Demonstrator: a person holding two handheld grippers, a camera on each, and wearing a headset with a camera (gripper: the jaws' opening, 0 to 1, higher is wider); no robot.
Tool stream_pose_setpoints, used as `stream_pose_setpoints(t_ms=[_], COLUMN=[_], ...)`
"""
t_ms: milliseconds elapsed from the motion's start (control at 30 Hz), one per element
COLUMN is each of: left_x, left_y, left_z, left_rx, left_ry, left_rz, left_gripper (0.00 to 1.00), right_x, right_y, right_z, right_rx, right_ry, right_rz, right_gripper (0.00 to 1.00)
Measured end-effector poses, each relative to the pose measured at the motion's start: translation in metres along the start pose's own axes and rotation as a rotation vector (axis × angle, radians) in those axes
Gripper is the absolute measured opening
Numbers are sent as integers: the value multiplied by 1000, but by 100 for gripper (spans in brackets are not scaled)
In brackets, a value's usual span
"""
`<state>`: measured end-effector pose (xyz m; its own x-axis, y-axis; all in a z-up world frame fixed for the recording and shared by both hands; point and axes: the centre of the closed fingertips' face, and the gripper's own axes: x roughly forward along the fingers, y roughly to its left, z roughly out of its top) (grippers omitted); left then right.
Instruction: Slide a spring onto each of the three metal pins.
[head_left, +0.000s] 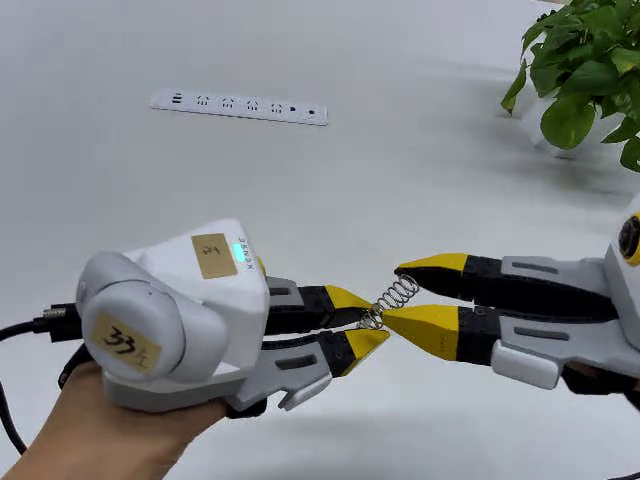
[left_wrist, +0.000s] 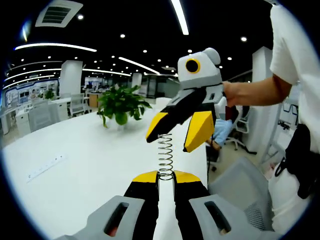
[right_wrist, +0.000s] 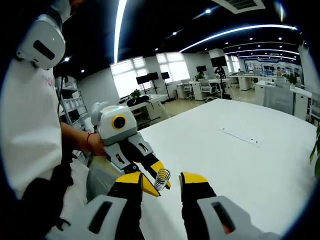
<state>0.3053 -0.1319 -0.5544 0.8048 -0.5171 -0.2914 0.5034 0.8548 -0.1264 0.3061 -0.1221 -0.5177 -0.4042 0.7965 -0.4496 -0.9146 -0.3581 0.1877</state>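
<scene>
White table (head_left: 300, 200), matte top. A power strip (head_left: 240, 106) lies at the far side and a leafy potted plant (head_left: 585, 70) stands far right. Left gripper (head_left: 373, 320) fingers are almost closed, pinching one end of the spring (left_wrist: 165, 155), which is held in mid-air above the table. Right gripper (right_wrist: 162, 179) fingers are spread apart, gripping nothing. The spring's free end sits between them, can't tell if it touches. Room is an open office: ceiling light strips (left_wrist: 180, 15), desks, chairs.
</scene>
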Motion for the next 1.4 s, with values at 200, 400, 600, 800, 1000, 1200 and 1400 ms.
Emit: stream_pose_setpoints(t_ms=[200,400,600,800,1000,1200,1400], left_x=[0,-2,-2,-1,0,0,0], left_y=[0,1,0,0,2,2,2], left_z=[-2,-6,-10,-10,-8,-8,-9], left_rx=[6,13,13,7,4,3,5], left_ry=[0,4,10,4,-5,-8,-10], left_rz=[-8,-4,-6,-5,-8,-11,-8], left_gripper=[10,10,10,10,10,10,10], right_x=[2,14,22,25,24,24,25], right_y=[6,18,14,11,11,10,11], right_z=[-1,-9,-18,-20,-24,-25,-26], right_rx=[-245,-409,-485,-514,-541,-556,-555], right_ry=[243,422,524,565,607,624,629], right_rz=[136,286,358,385,403,409,405], right_gripper=[37,33,27,21,17,12,12])
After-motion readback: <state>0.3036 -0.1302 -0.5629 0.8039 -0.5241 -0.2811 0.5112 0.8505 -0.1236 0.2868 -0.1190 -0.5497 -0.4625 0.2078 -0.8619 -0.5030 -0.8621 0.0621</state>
